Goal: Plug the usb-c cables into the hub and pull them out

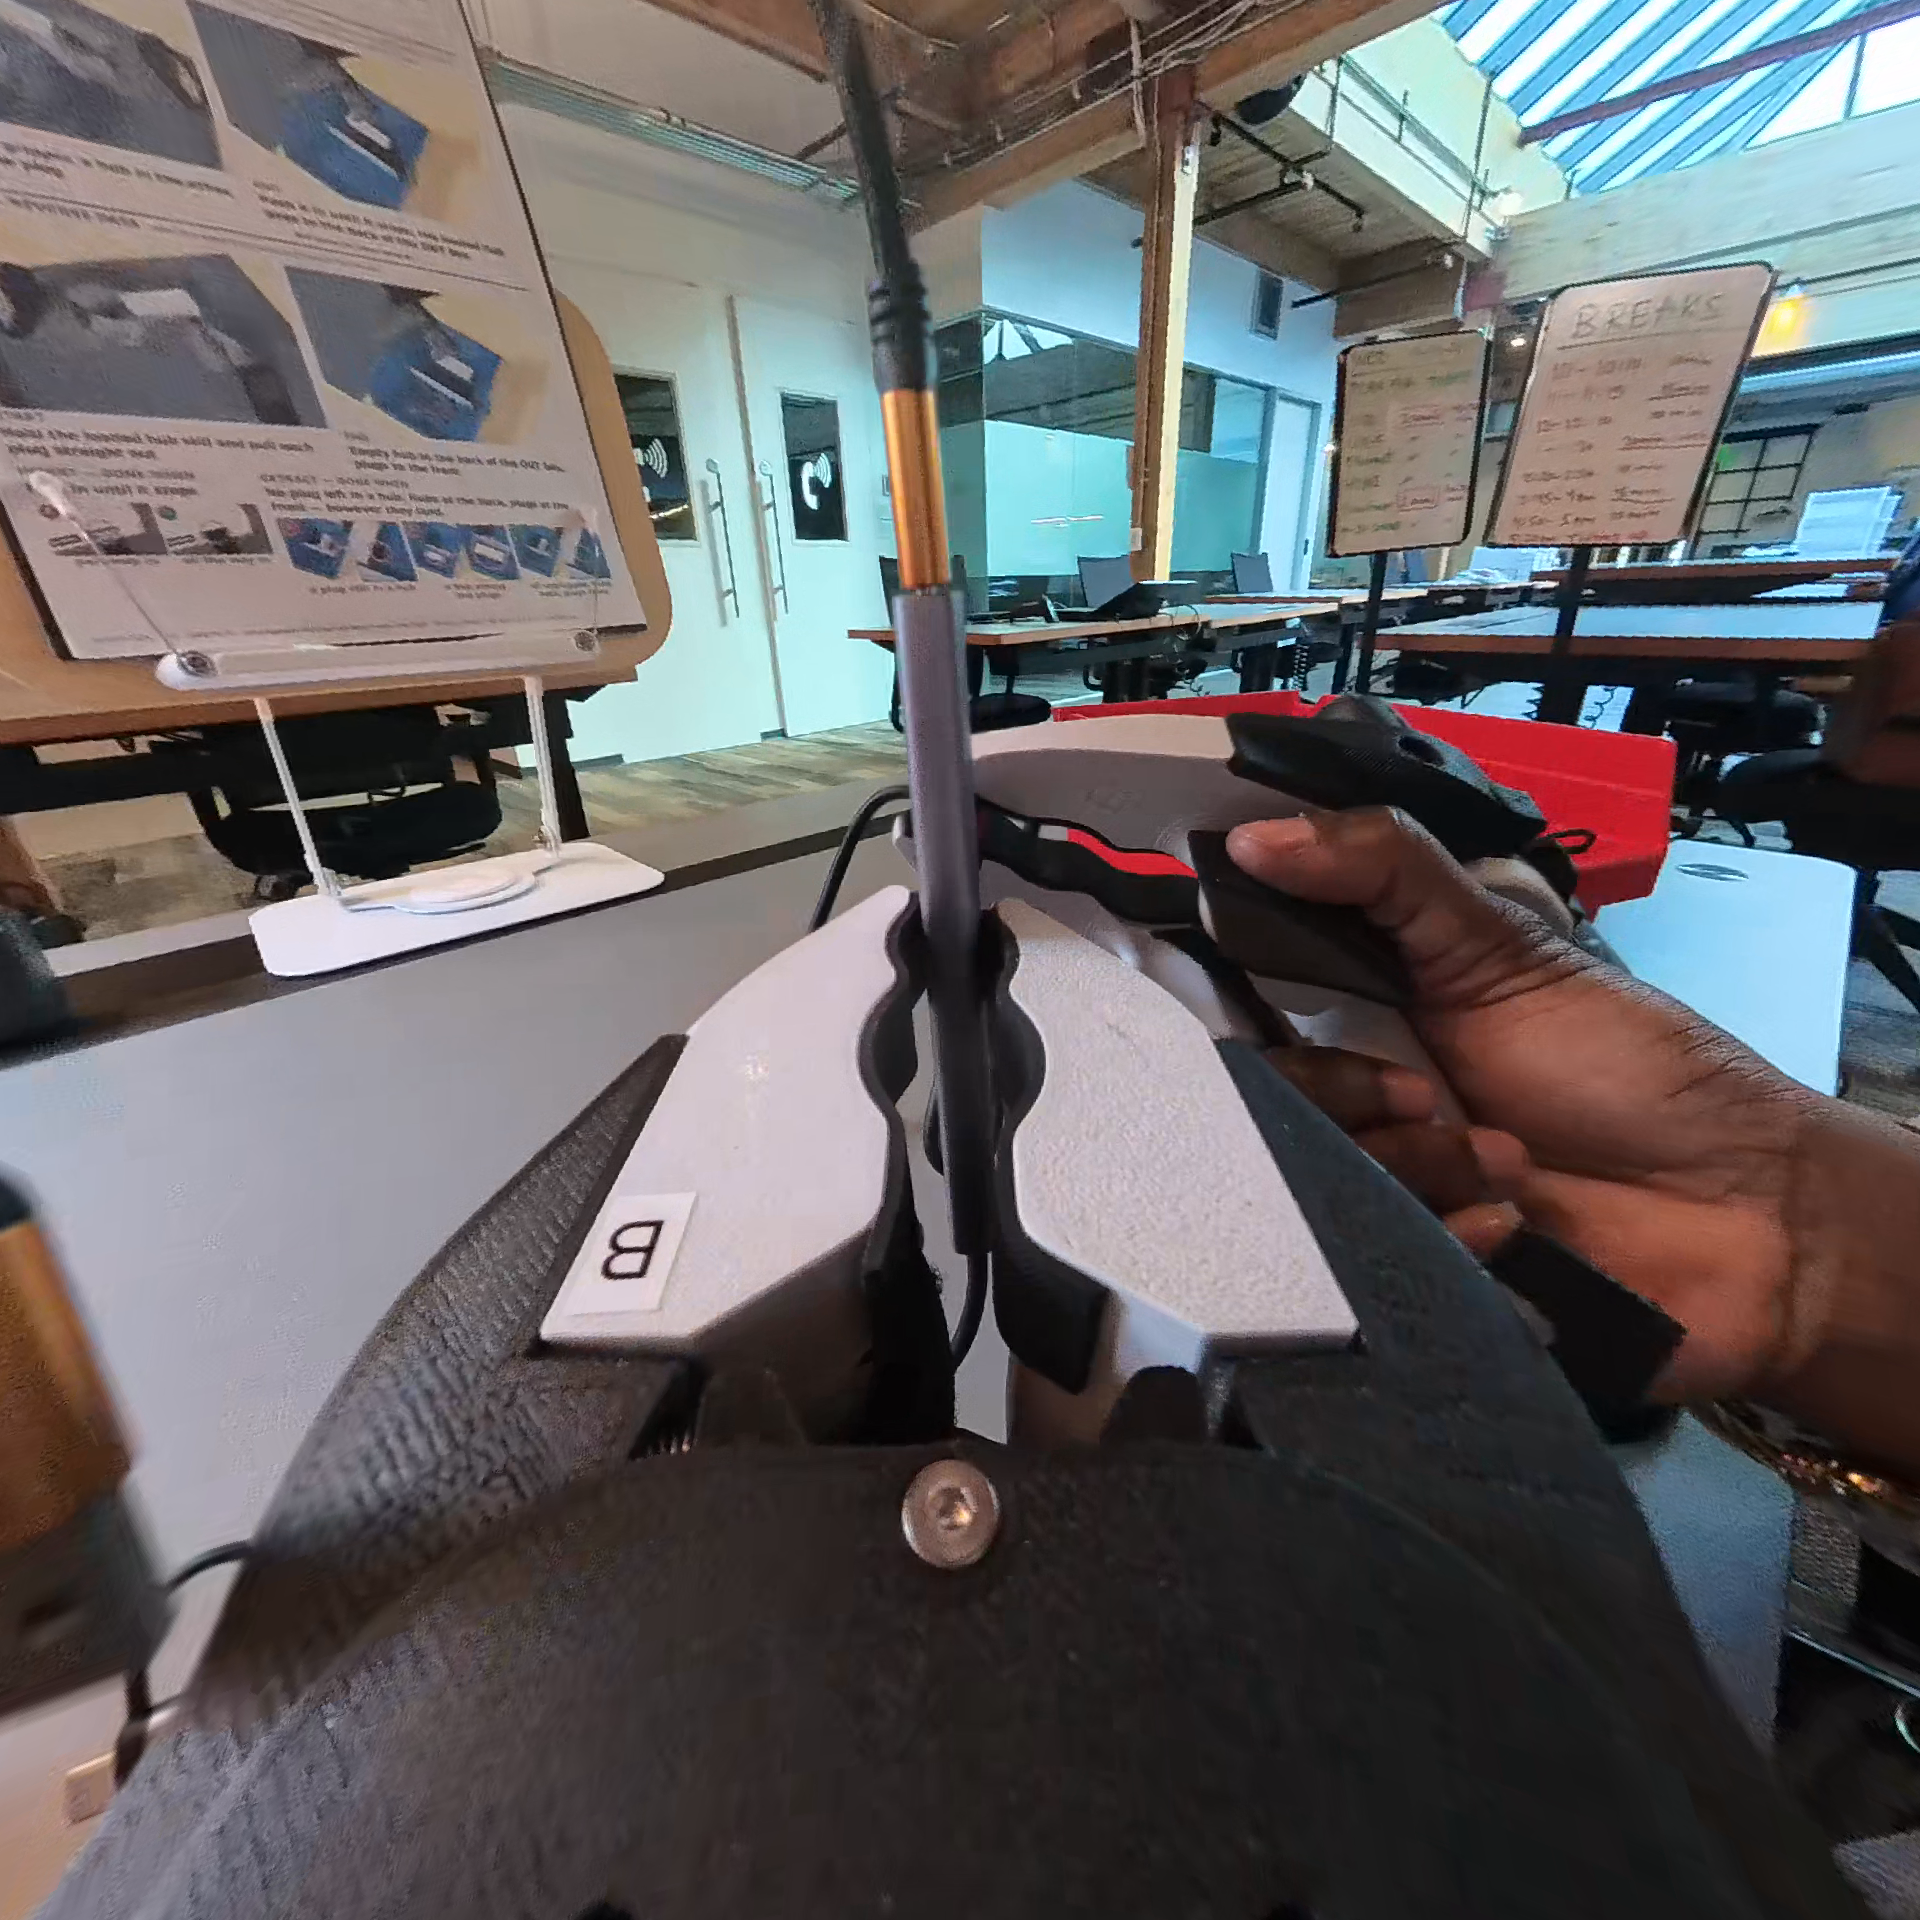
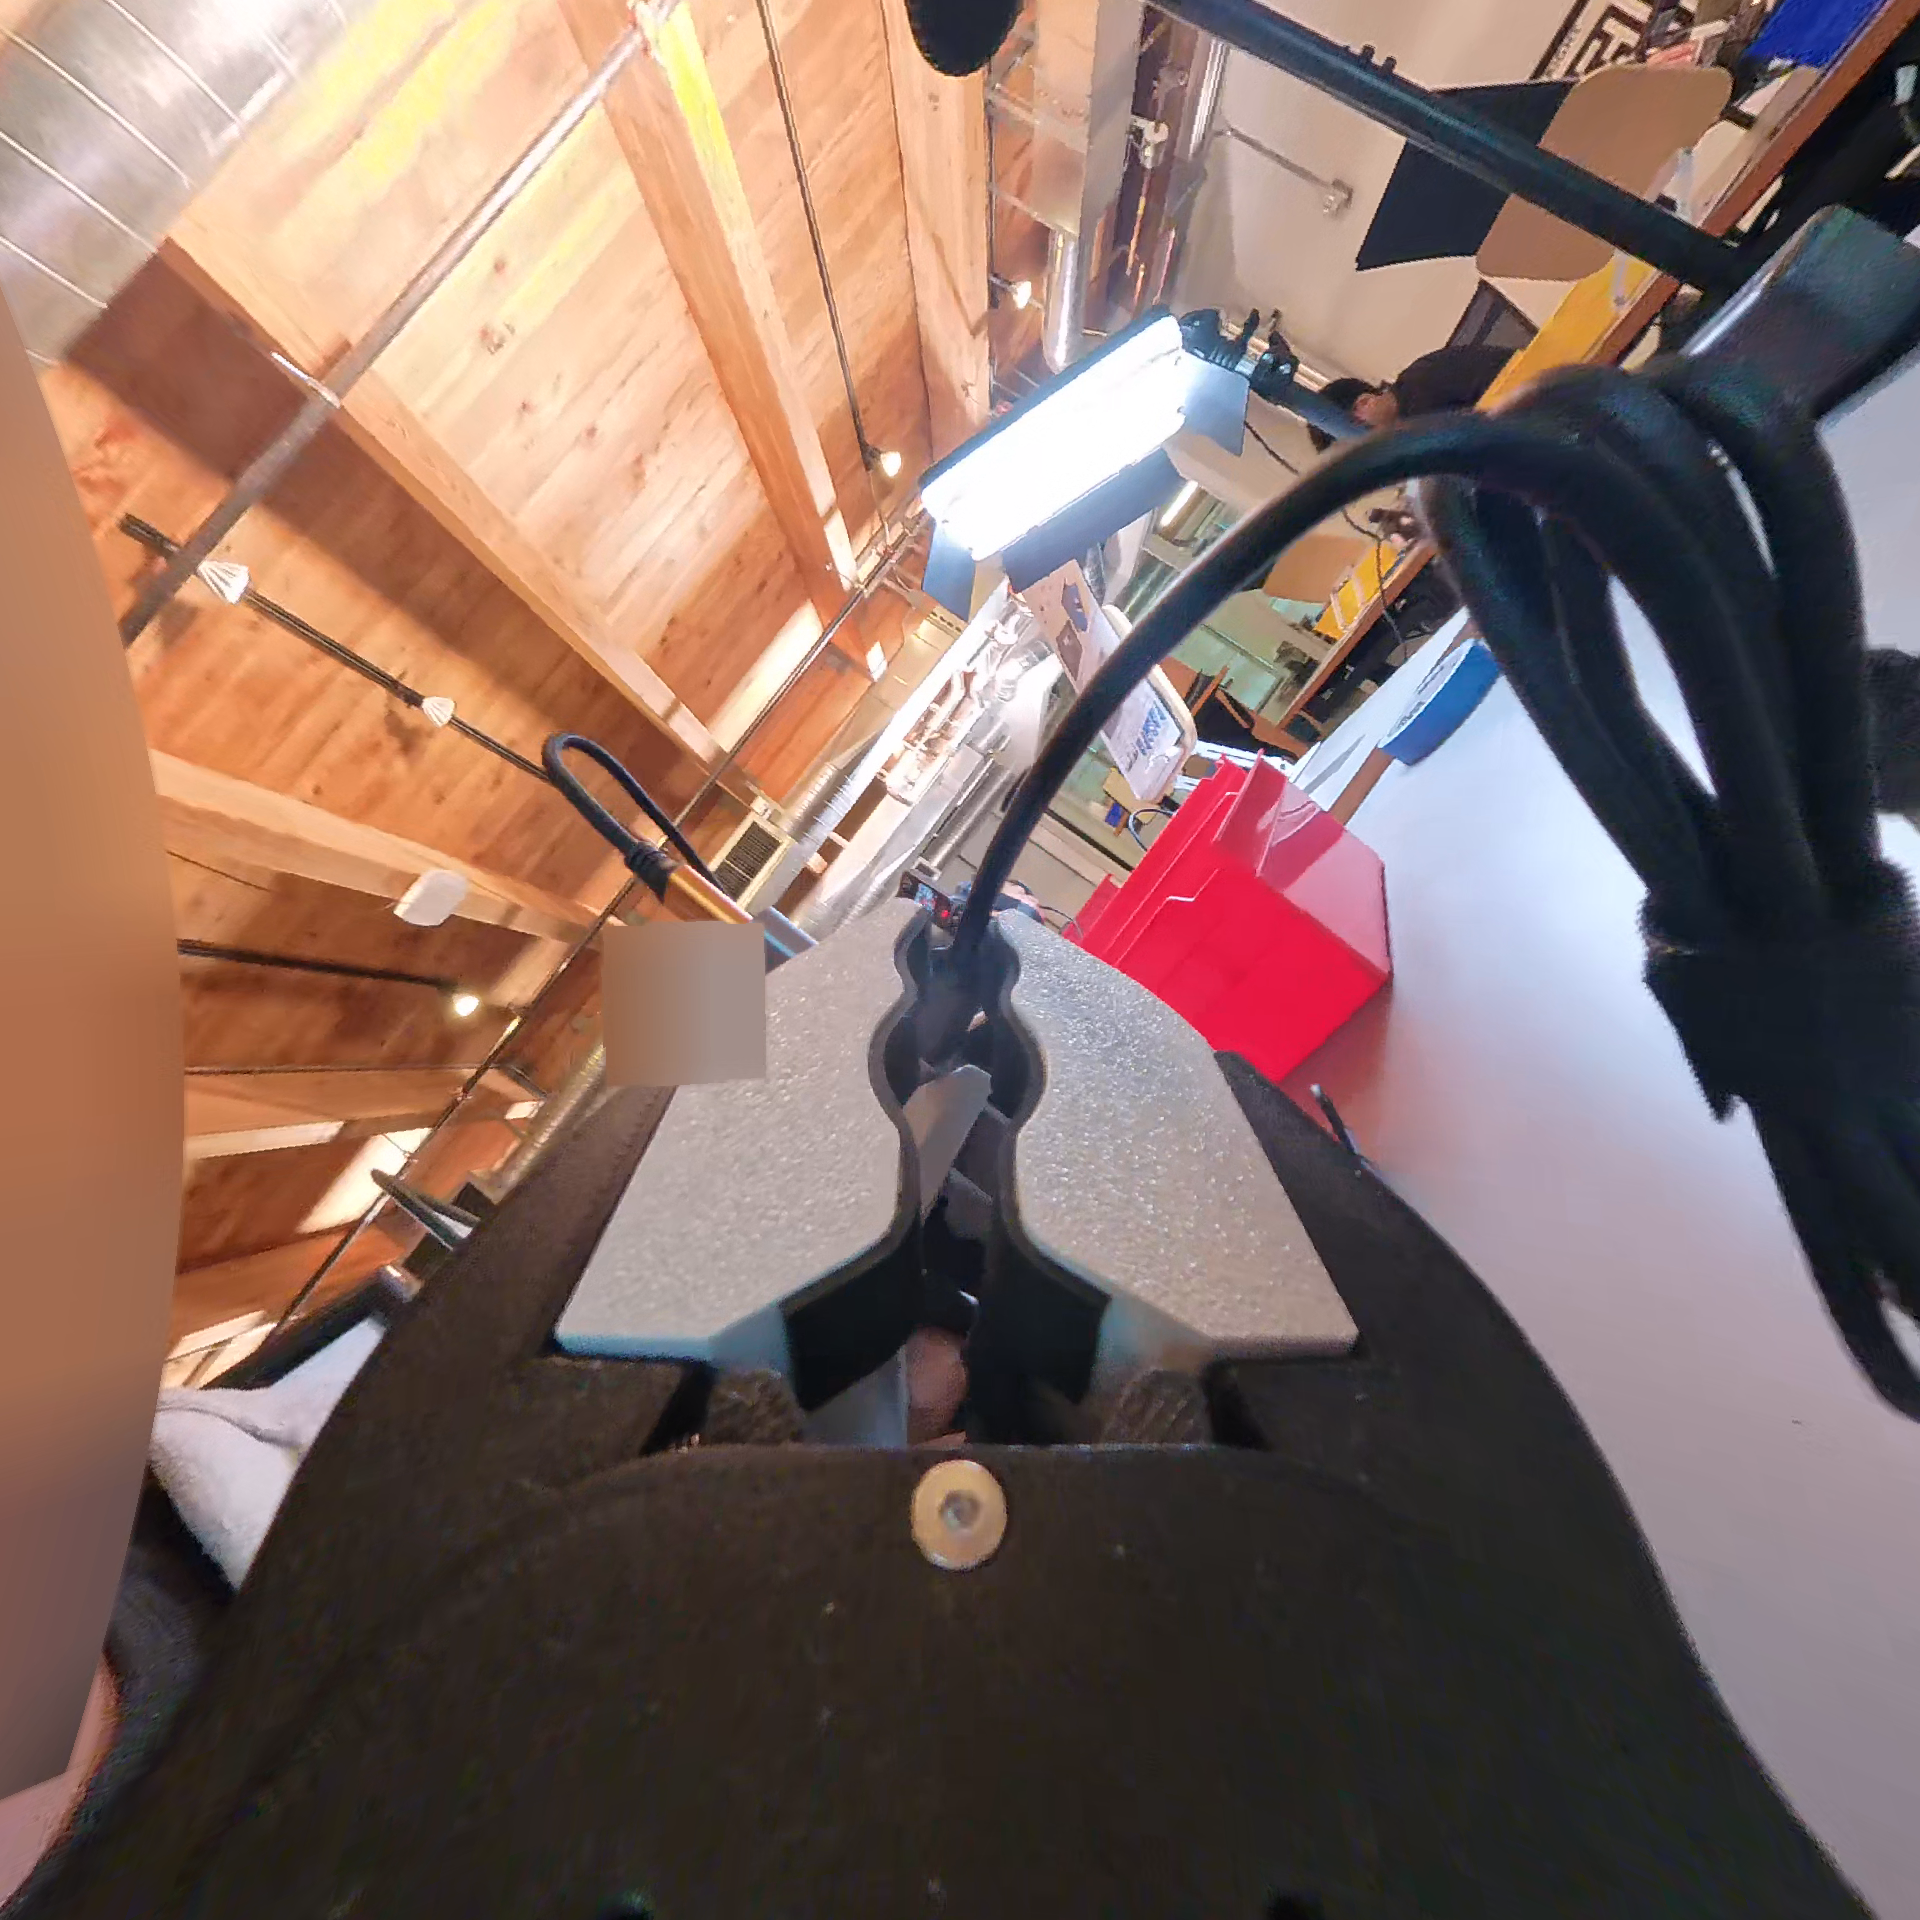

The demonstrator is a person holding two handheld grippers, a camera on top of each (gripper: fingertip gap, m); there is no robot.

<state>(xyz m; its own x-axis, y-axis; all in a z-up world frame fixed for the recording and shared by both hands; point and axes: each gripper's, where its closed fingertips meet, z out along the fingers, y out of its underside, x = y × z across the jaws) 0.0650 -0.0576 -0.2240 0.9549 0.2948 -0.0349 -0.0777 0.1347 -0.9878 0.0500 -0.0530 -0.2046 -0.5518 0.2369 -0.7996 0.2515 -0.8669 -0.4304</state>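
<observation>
Left wrist view: left gripper [image 1: 951,935] level above the table [image 1: 312,1122], clamped on upright grey hub [image 1: 940,831]; right gripper [image 2: 956,987], tilted ceilingward, pinches a black cable plug [image 2: 945,1013]

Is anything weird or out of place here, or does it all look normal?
One oddity: the grey hub isn't on the table. The left gripper pinches it upright on edge in mid-air, a gold-collared plug sticking out of its top. Nothing looks spilled or broken.

grey hub [image 1: 940,831] with a gold-banded black plug [image 1: 912,478], white tongs [image 1: 951,935] with black pads, red bin [image 1: 1558,769], grey surface [image 1: 364,1091], black cable [image 2: 1091,686] in the other view
</observation>
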